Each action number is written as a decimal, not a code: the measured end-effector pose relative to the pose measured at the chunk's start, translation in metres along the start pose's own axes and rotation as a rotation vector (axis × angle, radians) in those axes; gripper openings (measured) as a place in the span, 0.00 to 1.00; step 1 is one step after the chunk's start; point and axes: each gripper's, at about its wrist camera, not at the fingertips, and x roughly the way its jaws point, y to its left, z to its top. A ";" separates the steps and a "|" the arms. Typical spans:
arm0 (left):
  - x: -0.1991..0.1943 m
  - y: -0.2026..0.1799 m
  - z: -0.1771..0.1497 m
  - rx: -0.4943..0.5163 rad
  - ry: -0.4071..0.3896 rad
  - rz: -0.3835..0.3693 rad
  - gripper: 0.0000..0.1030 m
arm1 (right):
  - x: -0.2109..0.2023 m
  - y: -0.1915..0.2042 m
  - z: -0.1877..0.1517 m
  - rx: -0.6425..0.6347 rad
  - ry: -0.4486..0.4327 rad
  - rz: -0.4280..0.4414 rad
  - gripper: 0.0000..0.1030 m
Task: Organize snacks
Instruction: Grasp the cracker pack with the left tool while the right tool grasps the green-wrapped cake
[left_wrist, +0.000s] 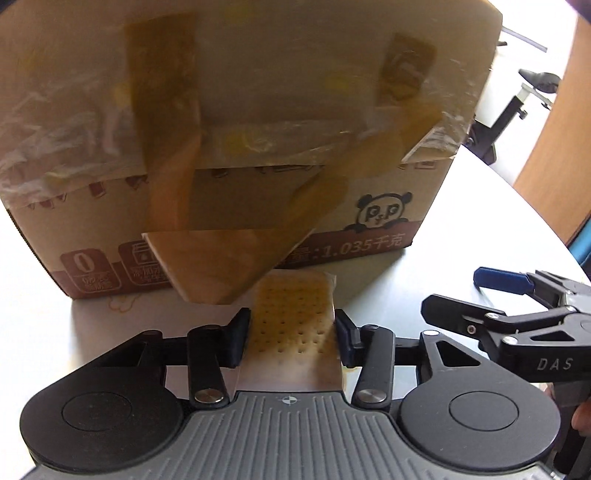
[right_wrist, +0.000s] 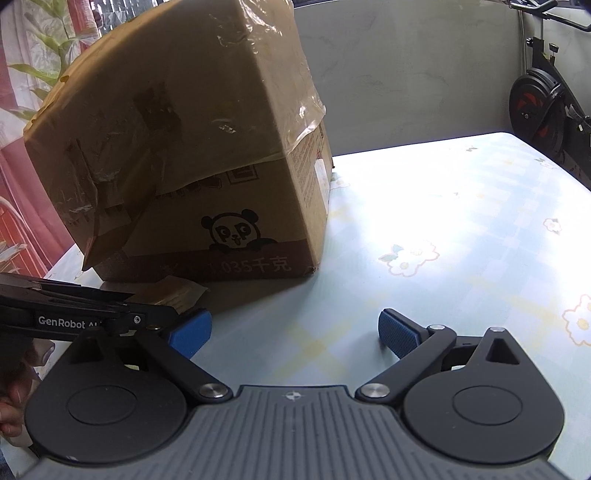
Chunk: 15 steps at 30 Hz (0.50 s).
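1. Pinching a wrapped cracker packet (left_wrist: 293, 325) at lower centre, the left hand-held gripper (left_wrist: 291, 338) is clenched on it.
2. The taped cardboard box (left_wrist: 236, 140) fills the frame above; packing looks barely begun.
3. The right hand-held gripper (right_wrist: 295, 332) hangs released over the floral worktop (right_wrist: 461, 229).

Cardboard box (left_wrist: 229, 122): matt brown corrugated card, glossy wrinkled clear tape over the flaps. Cracker pack (left_wrist: 293, 325): shiny clear plastic film, dimpled biscuit face under it. Left gripper (left_wrist: 291, 338): matt black plastic links, bright metal pivot pins, ribbed grey housing. Right gripper (right_wrist: 295, 332): blue knurled rubbery pads. Table cover (right_wrist: 461, 221): smooth, slight sheen, floral print.
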 end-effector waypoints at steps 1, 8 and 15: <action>-0.001 0.000 -0.001 0.002 -0.005 -0.001 0.48 | 0.001 0.000 0.000 -0.002 0.003 0.000 0.96; -0.029 0.012 -0.007 -0.032 -0.075 -0.003 0.48 | 0.003 0.000 0.000 -0.005 0.004 0.000 0.96; -0.063 0.036 -0.023 -0.098 -0.134 0.047 0.48 | 0.006 0.003 0.001 -0.020 0.014 -0.014 0.96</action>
